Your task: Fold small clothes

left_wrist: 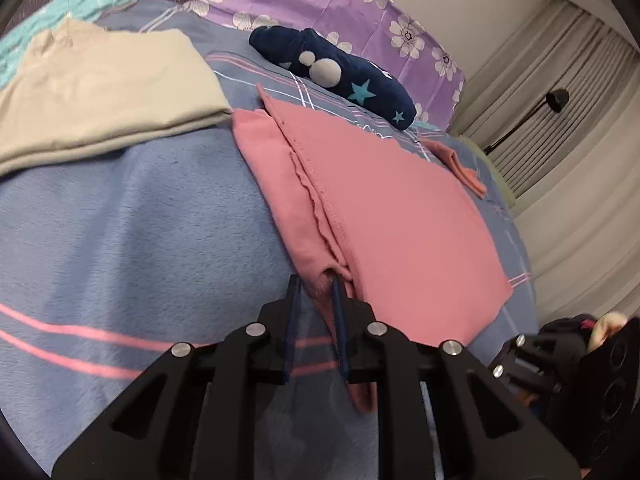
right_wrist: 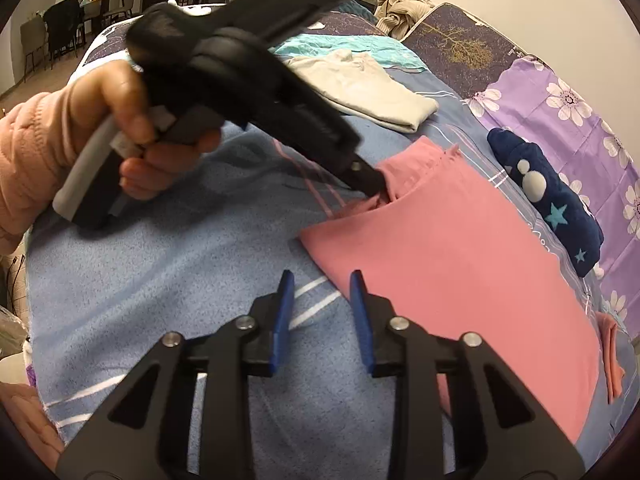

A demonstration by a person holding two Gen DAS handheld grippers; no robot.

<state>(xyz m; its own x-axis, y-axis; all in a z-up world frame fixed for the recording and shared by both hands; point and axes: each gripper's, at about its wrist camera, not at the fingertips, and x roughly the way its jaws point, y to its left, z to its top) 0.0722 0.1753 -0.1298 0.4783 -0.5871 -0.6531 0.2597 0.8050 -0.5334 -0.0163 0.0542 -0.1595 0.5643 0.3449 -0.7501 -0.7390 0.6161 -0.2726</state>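
Note:
A pink garment (left_wrist: 400, 216) lies partly folded on the blue striped bed cover (left_wrist: 120, 220). My left gripper (left_wrist: 316, 284) has its fingers around a bunched corner of the pink garment, with cloth between them. In the right wrist view the left gripper (right_wrist: 374, 190) meets the pink garment (right_wrist: 460, 260) at its far corner. My right gripper (right_wrist: 322, 284) is open and empty, just above the near edge of the garment.
A folded cream garment (left_wrist: 100, 92) lies at the left and shows in the right wrist view (right_wrist: 368, 88). A navy star-print cloth (left_wrist: 340, 72) lies by the purple flowered pillow (left_wrist: 360, 12). A small pink piece (left_wrist: 460, 164) lies beyond.

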